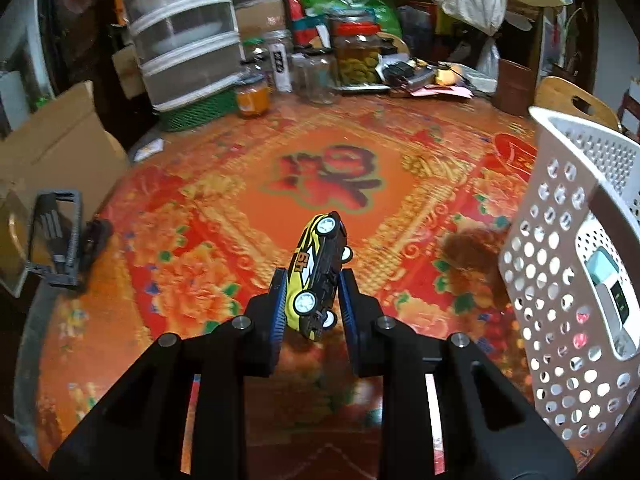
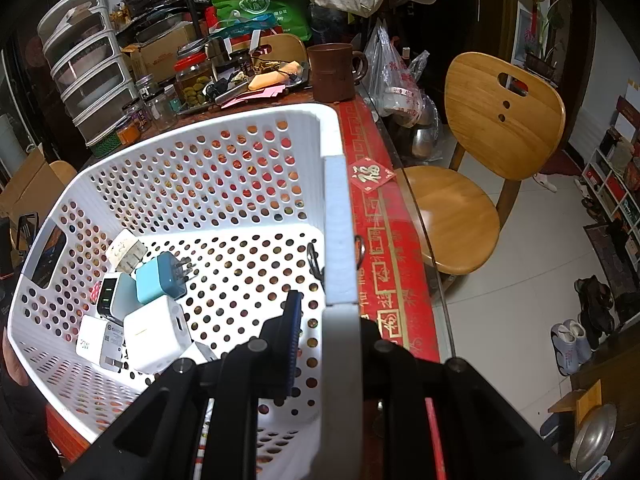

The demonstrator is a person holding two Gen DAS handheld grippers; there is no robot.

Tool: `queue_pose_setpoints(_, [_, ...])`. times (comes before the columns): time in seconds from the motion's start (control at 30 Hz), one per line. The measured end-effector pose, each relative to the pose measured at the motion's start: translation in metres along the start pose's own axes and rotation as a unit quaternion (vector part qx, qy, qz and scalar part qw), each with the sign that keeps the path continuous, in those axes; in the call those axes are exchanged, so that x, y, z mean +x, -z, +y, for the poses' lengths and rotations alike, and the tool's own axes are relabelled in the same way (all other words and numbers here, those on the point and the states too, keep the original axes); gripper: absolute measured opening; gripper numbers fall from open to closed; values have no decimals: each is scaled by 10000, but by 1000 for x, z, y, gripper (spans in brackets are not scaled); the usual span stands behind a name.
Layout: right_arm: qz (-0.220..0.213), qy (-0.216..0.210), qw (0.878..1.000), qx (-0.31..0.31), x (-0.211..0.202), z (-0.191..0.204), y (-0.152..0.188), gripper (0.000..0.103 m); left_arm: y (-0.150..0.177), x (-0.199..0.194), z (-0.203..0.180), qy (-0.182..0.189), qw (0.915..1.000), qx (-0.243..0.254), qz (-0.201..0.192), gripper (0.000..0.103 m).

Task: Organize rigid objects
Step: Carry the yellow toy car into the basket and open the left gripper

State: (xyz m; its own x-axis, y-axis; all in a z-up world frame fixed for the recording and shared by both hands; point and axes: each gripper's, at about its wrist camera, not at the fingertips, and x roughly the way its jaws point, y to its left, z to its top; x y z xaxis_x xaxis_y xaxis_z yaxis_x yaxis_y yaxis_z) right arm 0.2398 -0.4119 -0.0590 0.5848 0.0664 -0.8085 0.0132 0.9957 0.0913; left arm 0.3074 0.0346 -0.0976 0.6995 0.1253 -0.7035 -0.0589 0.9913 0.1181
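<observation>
Little yellow-and-black toy race car [image 1: 318, 274] with white wheels is tipped on its side, underside facing right, nose pointing away, number on its door, pinched between two blue pads above the flowery red table. White perforated plastic basket [image 2: 208, 160] sits at the table's right edge. Inside, bunched in the near-left corner: white charger cubes [image 2: 154, 334], a teal plug adapter [image 2: 160, 282], a cream one.
</observation>
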Motion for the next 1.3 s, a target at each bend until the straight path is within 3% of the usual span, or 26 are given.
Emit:
queue_pose_setpoints(0.2, [14, 24, 10000, -37, 0, 1, 0, 18, -5, -27, 10, -430, 9989, -20, -205, 23])
queue_pose_setpoints(0.33, [-9, 17, 10000, -44, 0, 1, 1, 18, -13, -58, 10, -507, 9978, -9, -420, 23])
queue_pose_setpoints(0.47, [-12, 84, 9999, -72, 0, 2, 0, 18, -27, -93, 1, -810, 9950, 31, -587, 23])
queue_pose_setpoints(0.6, [-19, 49, 10000, -59, 0, 3, 0, 18, -43, -123, -16, -714, 9947, 122, -732, 23])
queue_pose_setpoints(0.83, [-18, -6, 10000, -50, 0, 2, 0, 18, -59, -150, -83, -383, 9939, 688, -775, 23])
queue_pose_setpoints(1.13, [-14, -55, 10000, -49, 0, 0, 0, 18, -37, -130, -185, -275, 9834, 1745, -417, 23])
queue_pose_setpoints(1.3, [-11, -50, 10000, -53, 0, 0, 0, 18, -27, -118, -213, 17, 9810, 1932, -193, 23])
